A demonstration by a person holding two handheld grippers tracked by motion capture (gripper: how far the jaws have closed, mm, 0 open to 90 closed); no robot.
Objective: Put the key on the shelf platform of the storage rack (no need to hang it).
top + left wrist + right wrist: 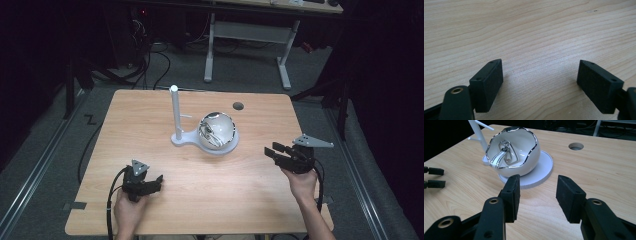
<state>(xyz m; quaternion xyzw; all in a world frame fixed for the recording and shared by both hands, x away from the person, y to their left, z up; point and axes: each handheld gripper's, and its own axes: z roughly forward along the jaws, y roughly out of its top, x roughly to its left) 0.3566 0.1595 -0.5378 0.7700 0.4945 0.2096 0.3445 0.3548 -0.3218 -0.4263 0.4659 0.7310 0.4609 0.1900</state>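
The bowl (514,152), white with a wavy silver rim, sits on the round white base of a stand (176,112) near the middle of the counter (150,200), with a small striped strap and metal clasp (503,151) lying inside it. I read this as the approach step: my right hand-held gripper (537,195) hangs just short of the base, jaws moderately apart and empty, aimed at the bowl. My left hand-held gripper (540,82) rests low over bare wood, well apart from the bowl, jaws wide and empty. Next I would ease the right one forward and over the rim toward the clasp. The stand's upright post and the bowl's curled lip could snag the jaws; a cable hole (238,105) lies beyond.
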